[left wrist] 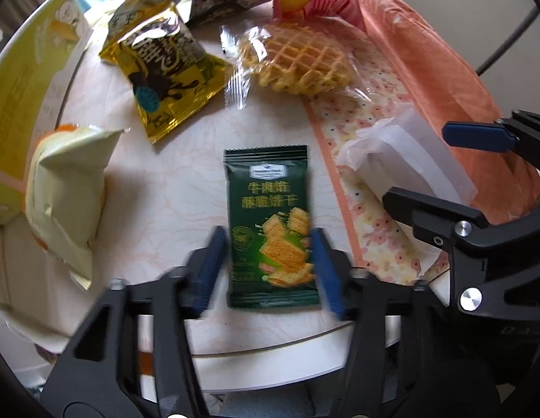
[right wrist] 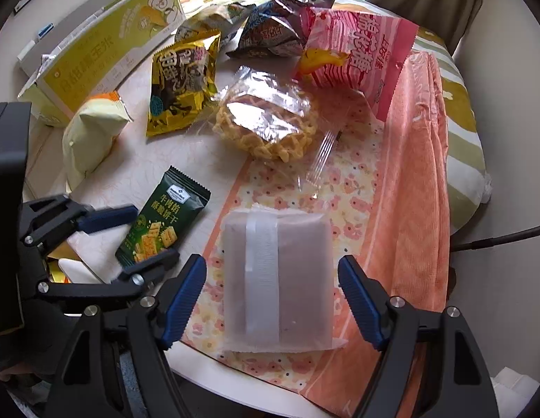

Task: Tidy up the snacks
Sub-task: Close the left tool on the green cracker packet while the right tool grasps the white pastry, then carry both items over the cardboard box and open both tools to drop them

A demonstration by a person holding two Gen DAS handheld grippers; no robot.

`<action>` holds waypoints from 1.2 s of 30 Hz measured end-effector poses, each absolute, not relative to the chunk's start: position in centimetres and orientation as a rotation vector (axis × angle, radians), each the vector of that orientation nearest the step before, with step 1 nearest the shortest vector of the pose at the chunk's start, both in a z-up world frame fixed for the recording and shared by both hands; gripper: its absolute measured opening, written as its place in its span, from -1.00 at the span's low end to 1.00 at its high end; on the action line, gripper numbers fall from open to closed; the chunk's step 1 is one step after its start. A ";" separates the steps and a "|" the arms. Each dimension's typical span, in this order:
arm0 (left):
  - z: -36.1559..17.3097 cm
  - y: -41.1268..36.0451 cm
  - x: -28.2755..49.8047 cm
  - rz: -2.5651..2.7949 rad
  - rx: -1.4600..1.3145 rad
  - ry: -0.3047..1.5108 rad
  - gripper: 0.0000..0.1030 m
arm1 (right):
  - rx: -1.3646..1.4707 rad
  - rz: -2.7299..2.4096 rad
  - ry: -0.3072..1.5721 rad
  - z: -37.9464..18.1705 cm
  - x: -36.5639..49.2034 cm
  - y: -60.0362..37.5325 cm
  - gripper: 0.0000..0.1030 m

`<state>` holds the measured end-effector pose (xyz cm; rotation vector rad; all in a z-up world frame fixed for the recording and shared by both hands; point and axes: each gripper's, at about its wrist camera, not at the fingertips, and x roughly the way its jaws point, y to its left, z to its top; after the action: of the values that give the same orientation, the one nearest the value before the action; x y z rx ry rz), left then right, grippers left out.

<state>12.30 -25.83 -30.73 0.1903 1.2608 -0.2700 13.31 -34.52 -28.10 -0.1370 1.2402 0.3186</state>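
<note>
the left claw (left wrist: 270, 261) points steeply down at the round surface (left wrist: 165, 191), its blue pads pressed against both long edges of the green cracker packet (left wrist: 270, 223), which lies flat on the surface. just right of that packet, the right claw (right wrist: 271, 299) also tilts steeply down, its jaws partly open and straddling the white wrapped cake (right wrist: 277, 278) on the floral cloth (right wrist: 357, 188) without touching it. beyond the green packet lie a wrapped waffle (left wrist: 298, 59) and a gold packet (left wrist: 165, 69).
</note>
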 end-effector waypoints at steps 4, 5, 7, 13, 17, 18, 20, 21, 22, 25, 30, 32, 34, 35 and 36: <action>-30.5 -25.7 12.8 -0.280 0.196 1.260 -0.21 | -0.157 0.319 1.235 -28.0 13.4 -34.3 0.42; -30.5 -25.6 13.0 -0.278 0.199 1.259 -0.21 | -0.167 0.317 1.233 -28.1 13.4 -34.1 0.36; -30.7 -24.5 13.6 -0.270 0.200 1.262 -0.21 | -0.205 0.316 1.231 -28.0 13.3 -33.7 0.29; -30.6 -23.0 14.2 -0.255 0.191 1.266 -0.21 | -0.293 0.302 1.230 -28.6 12.9 -32.6 0.25; -30.7 -22.7 14.7 -0.257 0.187 1.273 -0.21 | -0.296 0.281 1.251 -29.2 13.3 -32.9 0.25; -30.8 -22.9 14.7 -0.257 0.187 1.274 -0.21 | -0.297 0.274 1.261 -29.4 13.4 -33.0 0.25; -30.9 -22.9 15.0 -0.259 0.186 1.278 -0.21 | -0.281 0.280 1.264 -29.5 13.4 -33.4 0.25; -30.9 -22.9 15.2 -0.261 0.182 1.280 -0.21 | -0.277 0.280 1.269 -29.6 13.5 -33.4 0.25; -31.1 -23.0 15.2 -0.261 0.182 1.280 -0.21 | -0.277 0.281 1.275 -29.8 13.5 -33.4 0.25; -31.3 -22.8 15.7 -0.268 0.179 1.285 -0.21 | -0.286 0.279 1.292 -30.5 13.8 -33.3 0.25; -31.2 -22.1 15.6 -0.260 0.174 1.286 -0.22 | -0.282 0.276 1.305 -31.2 14.2 -33.3 0.25; -31.4 -21.7 15.7 -0.258 0.171 1.284 -0.22 | -0.276 0.280 1.306 -31.4 14.2 -33.5 0.23; -31.4 -21.6 15.8 -0.257 0.171 1.284 -0.22 | -0.267 0.284 1.306 -31.5 14.2 -33.6 0.16; -31.4 -21.6 15.8 -0.258 0.173 1.282 -0.22 | -0.267 0.284 1.304 -31.6 14.2 -33.6 0.15; -31.4 -21.7 15.7 -0.257 0.174 1.281 -0.22 | -0.270 0.281 1.302 -31.6 14.2 -33.6 0.15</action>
<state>15.75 -21.65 -31.44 0.1735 1.2808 -0.2572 14.19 -33.62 -31.62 -0.2695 1.3020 0.2812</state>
